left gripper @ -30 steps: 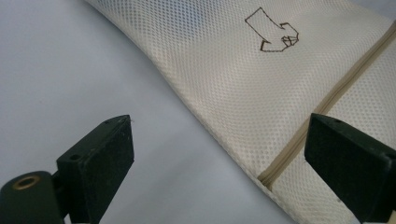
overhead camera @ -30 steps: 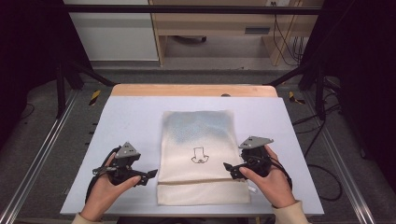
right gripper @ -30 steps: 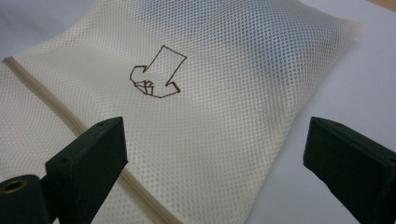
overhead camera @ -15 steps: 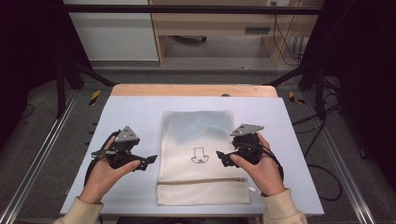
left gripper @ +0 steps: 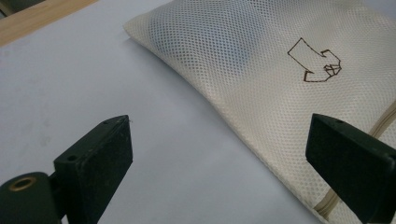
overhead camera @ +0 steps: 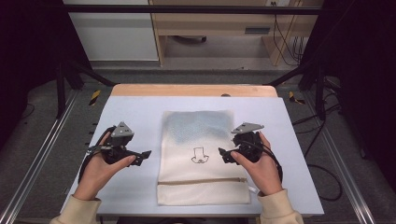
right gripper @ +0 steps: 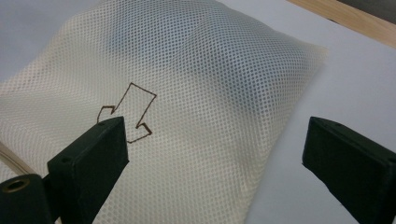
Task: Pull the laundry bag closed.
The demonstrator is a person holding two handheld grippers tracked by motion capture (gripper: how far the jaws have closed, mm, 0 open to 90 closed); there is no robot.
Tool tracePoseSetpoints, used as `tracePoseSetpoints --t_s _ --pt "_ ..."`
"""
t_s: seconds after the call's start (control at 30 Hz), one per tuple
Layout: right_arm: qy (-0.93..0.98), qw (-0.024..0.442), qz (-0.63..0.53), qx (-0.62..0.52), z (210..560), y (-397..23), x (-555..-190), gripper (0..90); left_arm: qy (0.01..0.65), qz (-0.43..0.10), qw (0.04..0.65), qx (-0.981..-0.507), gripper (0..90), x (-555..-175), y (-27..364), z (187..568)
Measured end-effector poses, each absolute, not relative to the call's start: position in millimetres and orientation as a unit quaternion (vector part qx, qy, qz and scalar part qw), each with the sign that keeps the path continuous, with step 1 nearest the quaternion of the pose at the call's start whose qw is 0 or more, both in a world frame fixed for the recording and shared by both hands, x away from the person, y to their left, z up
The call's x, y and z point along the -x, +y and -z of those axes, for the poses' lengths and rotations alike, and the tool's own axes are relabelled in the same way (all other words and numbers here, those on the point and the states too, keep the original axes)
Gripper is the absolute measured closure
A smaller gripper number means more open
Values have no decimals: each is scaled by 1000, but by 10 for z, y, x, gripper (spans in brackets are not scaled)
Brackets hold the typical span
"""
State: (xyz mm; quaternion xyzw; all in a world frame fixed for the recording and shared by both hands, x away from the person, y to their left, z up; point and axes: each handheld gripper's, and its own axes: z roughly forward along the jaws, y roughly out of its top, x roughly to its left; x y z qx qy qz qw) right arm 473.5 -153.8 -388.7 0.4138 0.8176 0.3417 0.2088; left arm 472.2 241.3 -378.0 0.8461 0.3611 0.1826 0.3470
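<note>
Both grippers' fingers (left gripper: 100, 158) wide, empty.

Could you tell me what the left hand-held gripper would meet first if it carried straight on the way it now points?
Most likely the mesh bag: the left hand-held gripper, jaws open, points across bare table toward the bag's near edge, though depth is hard to judge.

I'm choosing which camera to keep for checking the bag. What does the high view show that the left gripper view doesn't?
High view: both hands, the left gripper and right gripper flanking the mesh bag, and the wooden table edge. Left gripper view: the bag's weave close up, between wide-apart jaws. Both: the bag, its arrow drawing, its zipper and something bluish inside.
</note>
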Motion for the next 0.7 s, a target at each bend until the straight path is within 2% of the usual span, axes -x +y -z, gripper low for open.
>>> tracePoseSetpoints --t_s 0.7 --pt "799 218 -345 -443 3852 -1869 -4721 76 382 -193 329 -842 71 -4745 2650 3786"
